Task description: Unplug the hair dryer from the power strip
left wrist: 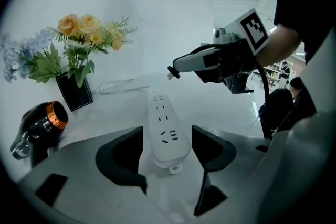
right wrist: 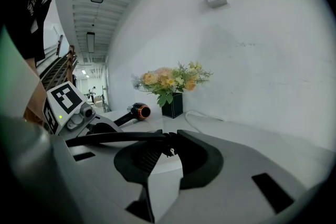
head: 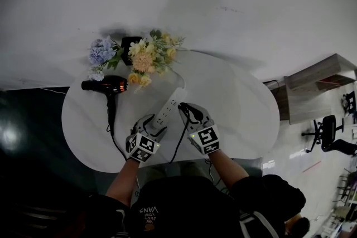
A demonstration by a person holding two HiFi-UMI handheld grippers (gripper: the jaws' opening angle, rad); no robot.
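A white power strip (head: 169, 110) lies on the round white table (head: 240, 114). My left gripper (head: 149, 126) straddles its near end, with the jaws closed against both sides of the strip (left wrist: 165, 131). My right gripper (head: 184, 108) is shut on the hair dryer's black plug (left wrist: 171, 72). The plug hangs in the air above the strip with its prongs clear of the sockets. From the plug (right wrist: 167, 143) a black cord (head: 179, 142) runs off toward the table's near edge. The black hair dryer (head: 106, 85) with an orange ring lies at the left.
A black vase of yellow and blue flowers (head: 142, 56) stands at the back of the table by the wall. The strip's white cable (left wrist: 118, 85) curls toward it. An office chair (head: 329, 134) and a wooden unit (head: 321, 83) stand off to the right on the floor.
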